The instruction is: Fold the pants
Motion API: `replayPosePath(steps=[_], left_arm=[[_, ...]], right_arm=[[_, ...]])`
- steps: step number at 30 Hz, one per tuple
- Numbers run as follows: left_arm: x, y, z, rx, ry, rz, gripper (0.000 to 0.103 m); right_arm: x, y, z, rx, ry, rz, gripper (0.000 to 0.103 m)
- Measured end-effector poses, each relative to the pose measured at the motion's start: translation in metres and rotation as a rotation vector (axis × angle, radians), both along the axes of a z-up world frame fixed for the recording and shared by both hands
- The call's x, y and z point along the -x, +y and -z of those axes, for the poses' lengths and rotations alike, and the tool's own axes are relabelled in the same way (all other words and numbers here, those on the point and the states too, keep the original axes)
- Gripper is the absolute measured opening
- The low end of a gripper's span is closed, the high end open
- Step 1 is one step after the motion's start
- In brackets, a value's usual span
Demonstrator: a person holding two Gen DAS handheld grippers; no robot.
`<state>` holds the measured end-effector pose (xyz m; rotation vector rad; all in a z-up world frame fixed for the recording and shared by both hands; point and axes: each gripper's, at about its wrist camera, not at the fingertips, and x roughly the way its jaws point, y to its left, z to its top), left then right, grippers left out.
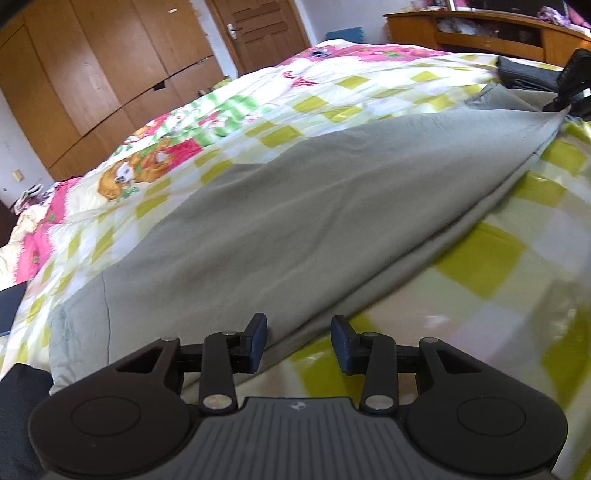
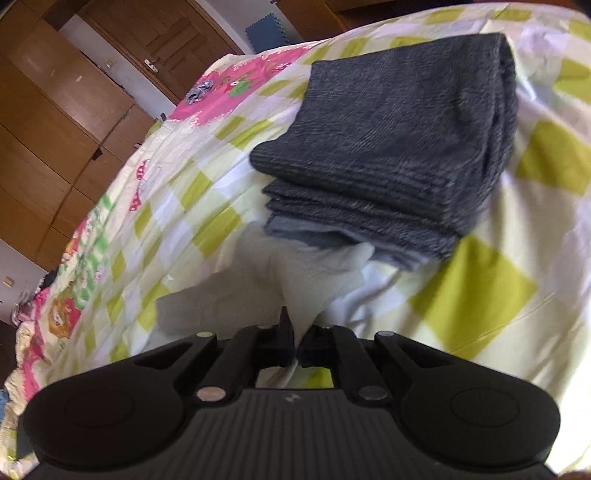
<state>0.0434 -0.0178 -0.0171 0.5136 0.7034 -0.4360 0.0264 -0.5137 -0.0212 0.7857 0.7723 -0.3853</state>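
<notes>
Pale grey-green pants [image 1: 258, 221] lie stretched out on a checked bedspread [image 1: 480, 258]. In the left wrist view my left gripper [image 1: 299, 339] is open at the near end of the pants. The folded edge of the cloth runs between its fingers, and the pads do not press on it. My right gripper [image 1: 557, 103] is at the far right end, pinching the pants' edge and lifting it a little. In the right wrist view the right gripper [image 2: 297, 343] has its jaws together on the pale cloth [image 2: 295, 280], which bunches just ahead of the fingertips.
A folded stack of dark grey clothes [image 2: 399, 140] lies on the bed just beyond the right gripper, also seen as a dark stack [image 1: 517, 72] in the left wrist view. A wooden wardrobe [image 1: 92, 74], a door [image 1: 258, 29] and a wooden shelf unit [image 1: 480, 33] stand past the bed.
</notes>
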Motion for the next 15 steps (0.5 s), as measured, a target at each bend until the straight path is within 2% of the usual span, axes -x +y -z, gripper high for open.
replayPosePath(steps=[2,4,5,6,9,11,15], left_arm=[[0.012,-0.008,0.000,0.006,-0.014,0.033,0.052],[0.018,-0.010,-0.001,0.032,-0.024,0.032,0.052],[0.018,-0.007,-0.002,0.055,-0.018,0.022,0.052],[0.018,-0.002,-0.003,0.073,-0.014,0.008,0.052],[0.017,0.022,-0.007,0.083,-0.043,-0.051,0.052],[0.014,0.049,-0.012,0.089,-0.070,-0.113,0.053],[0.004,0.112,-0.014,0.096,-0.115,-0.276,0.053]], right_arm=[[0.005,0.006,-0.007,0.020,0.051,-0.022,0.009],[0.014,0.025,-0.024,0.126,0.065,-0.062,0.024],[0.020,0.037,-0.034,0.198,0.069,-0.069,0.042],[0.025,0.050,-0.042,0.259,0.068,-0.080,0.051],[0.034,0.101,-0.065,0.438,0.071,-0.180,0.051],[0.032,0.143,-0.074,0.514,0.043,-0.290,0.051],[-0.005,0.253,-0.077,0.551,-0.061,-0.667,0.050]])
